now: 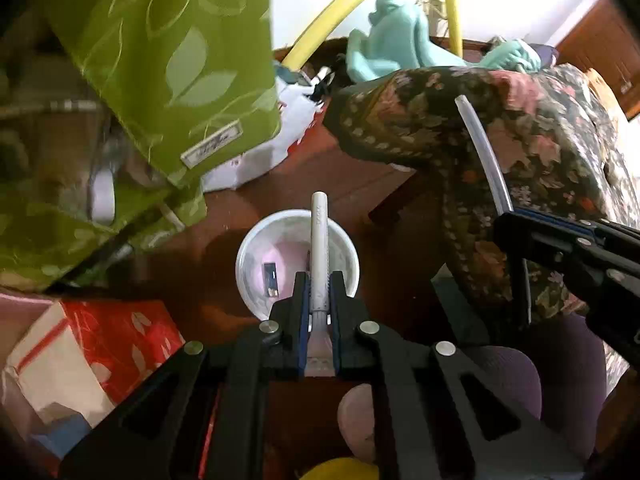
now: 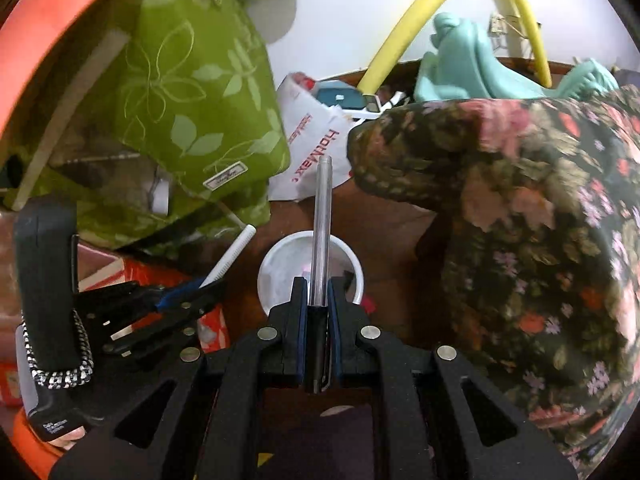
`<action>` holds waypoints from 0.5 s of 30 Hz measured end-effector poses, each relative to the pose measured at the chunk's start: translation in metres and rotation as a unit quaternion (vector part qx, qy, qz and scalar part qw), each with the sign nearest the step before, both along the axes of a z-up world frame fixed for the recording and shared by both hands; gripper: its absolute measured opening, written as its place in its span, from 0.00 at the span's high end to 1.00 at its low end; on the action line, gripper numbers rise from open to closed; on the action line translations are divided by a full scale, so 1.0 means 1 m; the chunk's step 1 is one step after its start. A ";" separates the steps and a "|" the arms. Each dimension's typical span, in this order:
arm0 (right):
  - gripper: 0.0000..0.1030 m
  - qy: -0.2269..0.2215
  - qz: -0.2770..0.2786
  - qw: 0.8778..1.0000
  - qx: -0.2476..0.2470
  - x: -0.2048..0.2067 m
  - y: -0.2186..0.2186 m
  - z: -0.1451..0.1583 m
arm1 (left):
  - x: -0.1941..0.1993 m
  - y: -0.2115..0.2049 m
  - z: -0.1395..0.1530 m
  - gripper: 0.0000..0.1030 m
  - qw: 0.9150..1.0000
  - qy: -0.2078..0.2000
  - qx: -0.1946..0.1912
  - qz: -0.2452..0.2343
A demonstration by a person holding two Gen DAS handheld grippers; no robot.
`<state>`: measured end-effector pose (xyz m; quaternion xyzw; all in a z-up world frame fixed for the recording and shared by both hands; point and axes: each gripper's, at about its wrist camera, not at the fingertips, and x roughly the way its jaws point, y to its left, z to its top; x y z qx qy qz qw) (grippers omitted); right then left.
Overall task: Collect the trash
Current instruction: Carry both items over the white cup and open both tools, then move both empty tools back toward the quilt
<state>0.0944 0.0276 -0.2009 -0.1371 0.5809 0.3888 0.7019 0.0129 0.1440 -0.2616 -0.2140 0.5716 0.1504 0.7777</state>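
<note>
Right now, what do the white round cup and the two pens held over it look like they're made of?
White round cup: likely plastic or coated paper, with a smooth thin rim. White pen in the left gripper: matte plastic, no glare. Clear-barrelled pen in the right gripper: glossy see-through plastic, maybe with a metal tip.

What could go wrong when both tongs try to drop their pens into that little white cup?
1. The round white plastic cup is small and both pens aim at it; they may bump.
2. The left tongs grip the long white pen near its lower end, so it might tip and miss the rim.
3. The right tongs hold a see-through pen; a knock could topple the cup.
</note>
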 end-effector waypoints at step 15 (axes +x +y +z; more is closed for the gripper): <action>0.78 0.040 0.017 0.999 -0.025 0.005 0.026 -0.022 | 0.002 0.014 -0.011 0.77 1.000 0.023 -0.013 0.016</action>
